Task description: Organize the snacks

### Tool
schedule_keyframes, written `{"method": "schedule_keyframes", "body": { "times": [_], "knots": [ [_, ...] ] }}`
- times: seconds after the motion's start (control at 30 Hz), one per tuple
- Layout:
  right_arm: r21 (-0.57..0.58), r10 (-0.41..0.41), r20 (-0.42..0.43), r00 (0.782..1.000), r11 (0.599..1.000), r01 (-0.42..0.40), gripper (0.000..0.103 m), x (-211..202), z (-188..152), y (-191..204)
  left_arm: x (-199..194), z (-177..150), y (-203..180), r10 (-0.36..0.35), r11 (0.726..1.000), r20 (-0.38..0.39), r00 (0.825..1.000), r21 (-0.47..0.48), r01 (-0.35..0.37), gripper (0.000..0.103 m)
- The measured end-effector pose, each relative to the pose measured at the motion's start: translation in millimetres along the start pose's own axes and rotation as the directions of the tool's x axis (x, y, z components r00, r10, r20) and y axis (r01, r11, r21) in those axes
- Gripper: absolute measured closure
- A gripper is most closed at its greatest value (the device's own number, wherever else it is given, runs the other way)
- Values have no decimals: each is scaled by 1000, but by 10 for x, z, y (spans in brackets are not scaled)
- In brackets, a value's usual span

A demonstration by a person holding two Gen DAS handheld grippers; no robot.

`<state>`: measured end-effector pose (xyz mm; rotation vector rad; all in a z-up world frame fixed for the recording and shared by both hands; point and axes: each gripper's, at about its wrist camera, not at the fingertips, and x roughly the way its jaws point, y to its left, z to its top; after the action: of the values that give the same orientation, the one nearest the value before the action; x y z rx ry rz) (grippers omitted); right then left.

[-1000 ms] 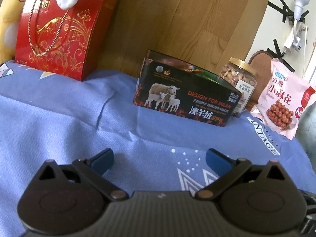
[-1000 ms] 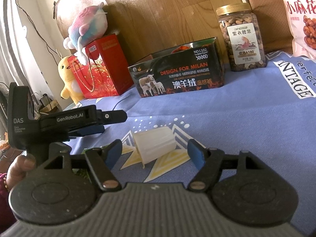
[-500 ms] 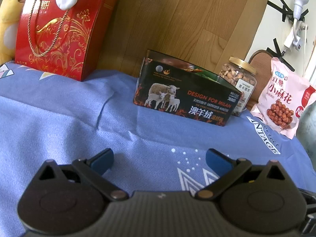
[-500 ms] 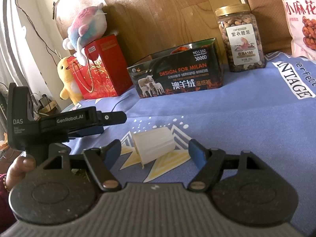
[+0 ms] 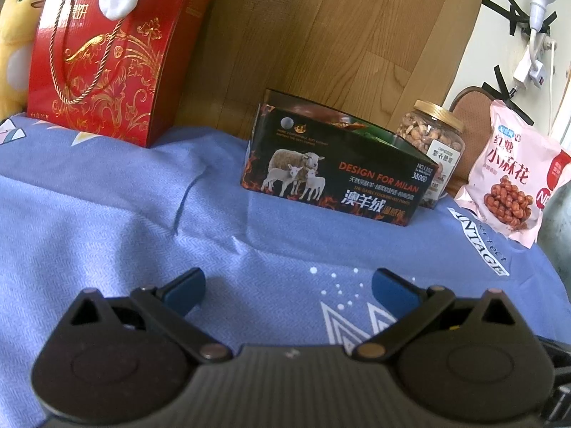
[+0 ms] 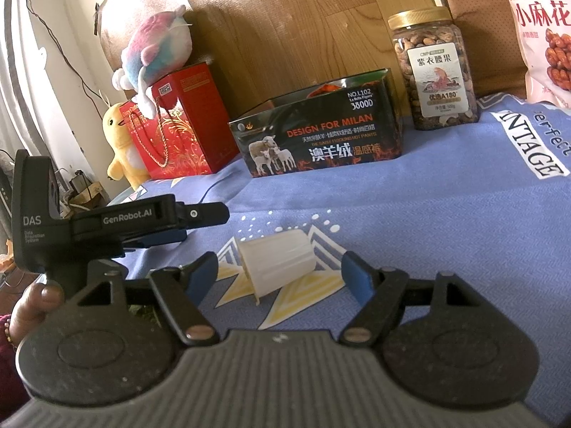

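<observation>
Ahead, I see a blue bedsheet (image 5: 107,221) under a wood-grain wall panel (image 5: 321,35). Both my grippers, left (image 5: 287,287) and right (image 6: 282,274), are released; a white cup (image 6: 276,262) lies between the right fingers.

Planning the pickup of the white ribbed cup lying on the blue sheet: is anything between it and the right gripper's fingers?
Nothing visible. The white ribbed plastic cup lies on its side on the blue bedsheet, between the open right gripper's fingers with clear gaps either side. The left gripper sits off to the left.

Right tongs (image 6: 282,280) spread wide, white ribbed cup (image 6: 276,264) lying on side between, untouched.
</observation>
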<state>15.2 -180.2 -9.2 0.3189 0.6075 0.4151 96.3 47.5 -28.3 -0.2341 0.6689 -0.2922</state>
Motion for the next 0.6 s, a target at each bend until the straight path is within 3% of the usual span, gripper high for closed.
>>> {"method": "schedule_keyframes", "body": {
  "times": [0.6],
  "knots": [
    [0,-1,0,1000,1000,1,24,-2,-1,4,3,-1,-4,3,1000,-3,1000,6,-3,0]
  ]
}}
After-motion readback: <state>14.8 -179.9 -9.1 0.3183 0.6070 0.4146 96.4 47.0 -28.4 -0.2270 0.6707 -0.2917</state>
